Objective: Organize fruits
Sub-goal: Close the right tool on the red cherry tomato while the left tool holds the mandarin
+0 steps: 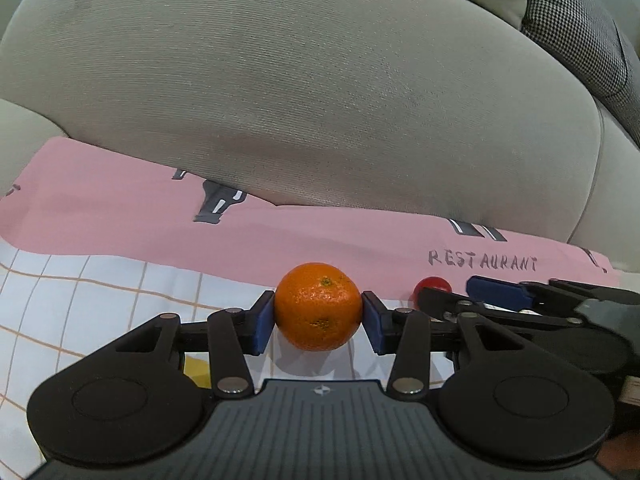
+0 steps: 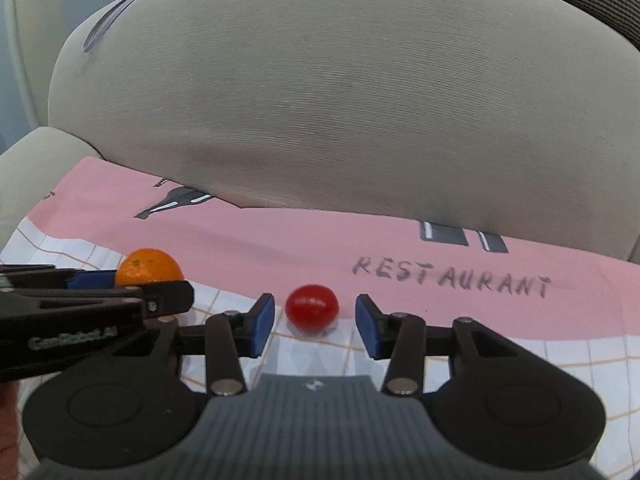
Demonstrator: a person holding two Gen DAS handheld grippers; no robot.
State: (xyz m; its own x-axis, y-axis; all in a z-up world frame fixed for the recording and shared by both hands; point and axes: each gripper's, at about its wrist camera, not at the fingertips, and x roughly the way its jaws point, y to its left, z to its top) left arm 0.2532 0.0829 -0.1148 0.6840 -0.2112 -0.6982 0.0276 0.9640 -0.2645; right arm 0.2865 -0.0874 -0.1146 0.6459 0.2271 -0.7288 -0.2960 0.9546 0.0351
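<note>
Two fruits in view, 1 of each kind: 1 orange mandarin [image 1: 318,306] and 1 small red tomato [image 2: 312,308]. Both are on a cloth [image 2: 460,360] w/ a white grid-check area and a pink band printed "RESTAURANT" plus grey drawings. The cloth lies on a seat in front of 1 large beige cushion [image 1: 320,100]; a houndstooth fabric [image 1: 572,28] shows at upper right behind it. No bowl, basket or other container visible.

Left tool [image 1: 318,318]: narrowed onto the mandarin, both blue pads [image 1: 264,320] pressing its sides, so it is gripping the fruit. Can't tell if the mandarin is lifted off the cloth or resting on it. A bit of something yellow [image 1: 196,370] peeks out below the left finger; too little shows to identify.

Right tool [image 2: 315,322]: partly open, jaws either side of the tomato w/ a clear gap on each side, pads not touching it. Tomato sits on the cloth at the edge where the white check meets the pink band.

The 2 tools are side by side, close together; mandarin is left of the tomato, near but apart.
</note>
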